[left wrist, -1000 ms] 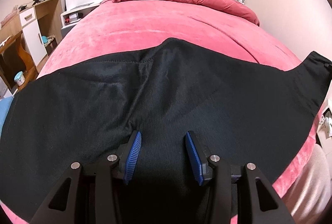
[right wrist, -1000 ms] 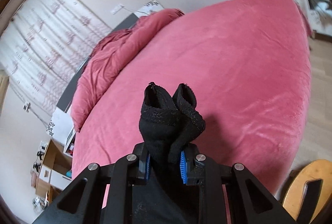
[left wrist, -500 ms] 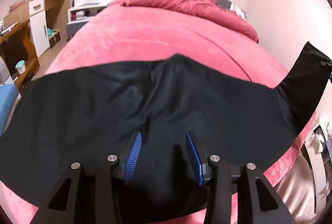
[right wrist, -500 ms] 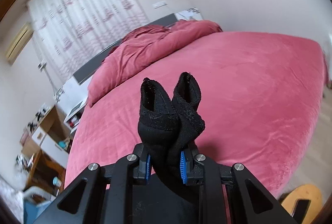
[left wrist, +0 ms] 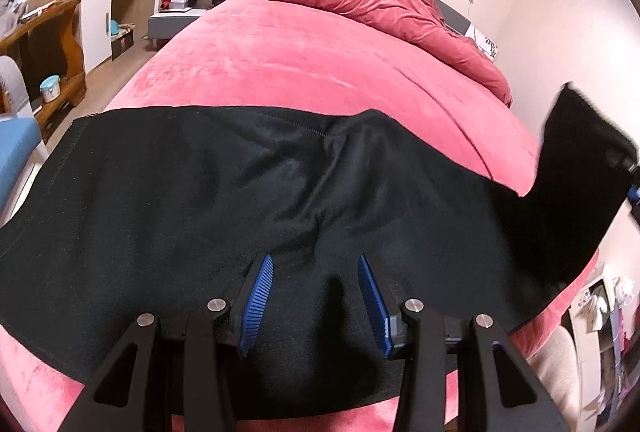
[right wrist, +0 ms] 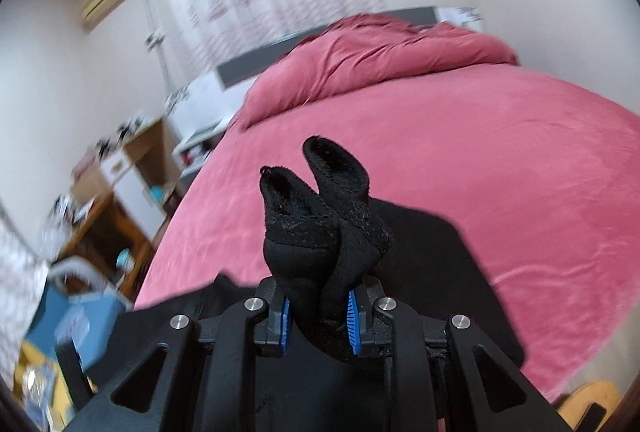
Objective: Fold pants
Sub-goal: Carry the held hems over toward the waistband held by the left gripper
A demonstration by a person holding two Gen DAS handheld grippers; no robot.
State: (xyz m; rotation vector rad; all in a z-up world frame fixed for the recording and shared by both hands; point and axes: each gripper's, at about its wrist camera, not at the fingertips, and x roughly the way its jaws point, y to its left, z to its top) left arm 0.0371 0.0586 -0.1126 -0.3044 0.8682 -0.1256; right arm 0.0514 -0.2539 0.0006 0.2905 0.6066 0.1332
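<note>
Black fleecy pants (left wrist: 240, 200) look soft & floppy, prob. light; they'll sag unless taken at hems or waistband. They lie spread across the pink bed (left wrist: 320, 64). Left gripper (left wrist: 316, 296) sits over the fabric w/ jaws spread, pinching nothing; right gripper (right wrist: 318, 316) clamps both bunched leg ends, lifted off the bed.

Warm, dim indoor light, no glare. Heavy fisheye bending and dark corner vignette in both views. Right wrist view motion-blurred at left; black fleece pants (left wrist: 280, 200) swallow detail.

No readable text, labels or numbers; small items on shelves possibly printed, too blurred.
</note>
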